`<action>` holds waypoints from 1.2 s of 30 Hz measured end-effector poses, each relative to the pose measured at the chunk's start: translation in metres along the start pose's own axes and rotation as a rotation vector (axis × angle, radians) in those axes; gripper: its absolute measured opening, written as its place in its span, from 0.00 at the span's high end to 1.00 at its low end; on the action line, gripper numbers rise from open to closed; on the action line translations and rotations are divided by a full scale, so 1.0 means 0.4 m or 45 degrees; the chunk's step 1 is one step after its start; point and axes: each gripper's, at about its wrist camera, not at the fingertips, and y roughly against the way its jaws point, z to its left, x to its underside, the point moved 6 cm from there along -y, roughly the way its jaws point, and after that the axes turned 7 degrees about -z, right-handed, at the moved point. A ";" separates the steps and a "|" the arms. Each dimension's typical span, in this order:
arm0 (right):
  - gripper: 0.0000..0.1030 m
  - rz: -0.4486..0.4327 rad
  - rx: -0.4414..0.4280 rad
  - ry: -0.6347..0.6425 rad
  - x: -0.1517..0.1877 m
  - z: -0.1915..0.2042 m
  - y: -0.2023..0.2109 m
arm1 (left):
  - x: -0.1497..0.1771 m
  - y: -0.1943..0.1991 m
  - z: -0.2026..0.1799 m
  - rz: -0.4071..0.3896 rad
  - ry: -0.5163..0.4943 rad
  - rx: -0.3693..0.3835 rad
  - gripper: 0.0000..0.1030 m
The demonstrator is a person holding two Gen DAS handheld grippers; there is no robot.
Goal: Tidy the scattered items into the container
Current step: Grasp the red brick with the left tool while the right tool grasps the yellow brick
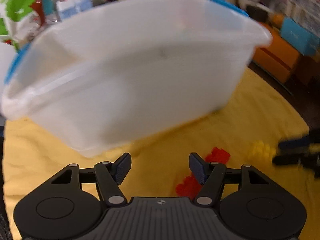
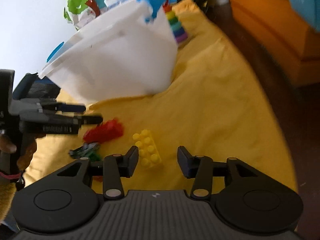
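A white plastic container (image 1: 130,70) with blue clips stands tilted on the yellow cloth (image 1: 50,150), just beyond my left gripper (image 1: 160,166). That gripper is open with nothing between its fingers. Two red bricks (image 1: 218,156) lie by its right finger, and a yellow brick (image 1: 260,152) lies further right. In the right wrist view the container (image 2: 120,64) is at the upper left. My right gripper (image 2: 158,160) is open over the yellow brick (image 2: 148,150), which lies on the cloth beside its left finger. Red bricks (image 2: 106,132) lie just under the left gripper (image 2: 92,114).
A small green and dark toy (image 2: 86,150) lies left of the yellow brick. A rainbow ring stack (image 2: 176,26) stands behind the container. Orange boxes (image 2: 280,40) and a blue box (image 1: 296,34) border the cloth on the right; bags and clutter (image 1: 24,10) lie beyond.
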 end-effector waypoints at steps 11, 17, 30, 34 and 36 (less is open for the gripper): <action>0.54 -0.071 0.053 0.279 -0.014 0.039 0.015 | 0.053 0.111 -0.078 -0.062 -0.172 0.096 0.38; 0.54 -0.071 0.030 0.317 -0.013 0.065 0.018 | 0.057 0.151 -0.117 -0.078 -0.426 0.127 0.38; 0.54 -0.091 0.045 0.275 0.002 0.055 0.066 | -0.028 0.075 -0.153 -0.017 -0.842 0.321 0.59; 0.54 -0.083 0.076 0.232 0.008 0.034 0.068 | 0.032 0.096 -0.211 -0.052 -1.066 0.384 0.68; 0.54 -0.074 0.079 0.223 0.008 0.030 0.062 | 0.064 0.093 -0.230 -0.020 -1.141 0.422 0.69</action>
